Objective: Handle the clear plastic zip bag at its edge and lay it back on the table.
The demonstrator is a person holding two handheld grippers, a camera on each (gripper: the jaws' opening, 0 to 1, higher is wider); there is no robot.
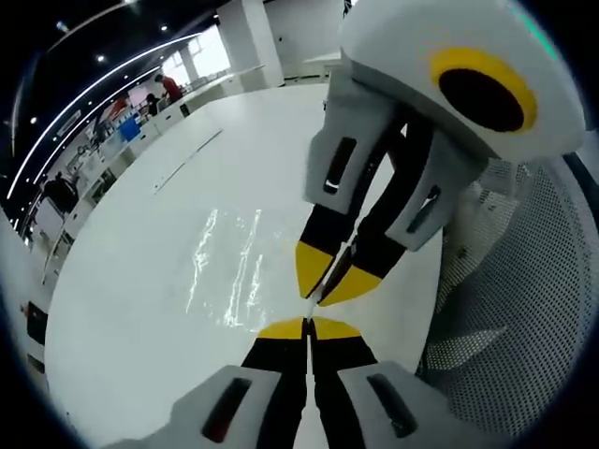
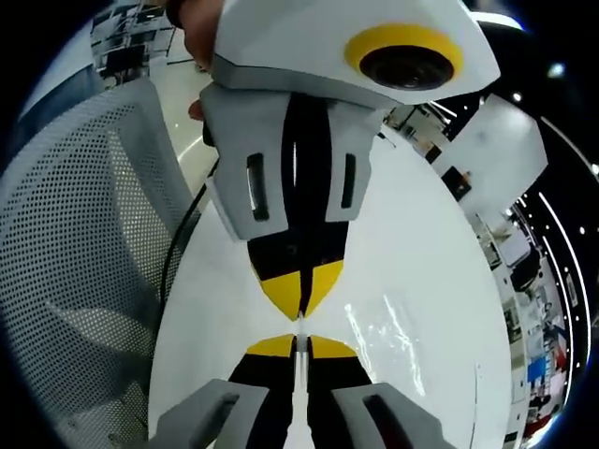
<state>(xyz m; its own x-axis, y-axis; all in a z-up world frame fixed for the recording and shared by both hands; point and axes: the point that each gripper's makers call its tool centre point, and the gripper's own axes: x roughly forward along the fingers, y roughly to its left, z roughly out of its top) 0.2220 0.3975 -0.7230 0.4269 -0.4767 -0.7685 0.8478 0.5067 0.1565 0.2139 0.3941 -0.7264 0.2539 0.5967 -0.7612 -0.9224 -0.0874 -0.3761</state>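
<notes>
Basically both the left gripper [image 1: 308, 328] and right gripper [image 1: 326, 281] are pinched shut tip-to-tip on the zip bag [image 1: 229, 271] edge over the white table [image 1: 122, 309], so I'd lower together, then let go evenly.

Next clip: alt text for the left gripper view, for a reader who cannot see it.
Two grippers, the left gripper from below and the right gripper from above, meet tip to tip with jaws shut on the edge of a clear plastic zip bag over a white table. A grey mesh chair stands at right.
</notes>
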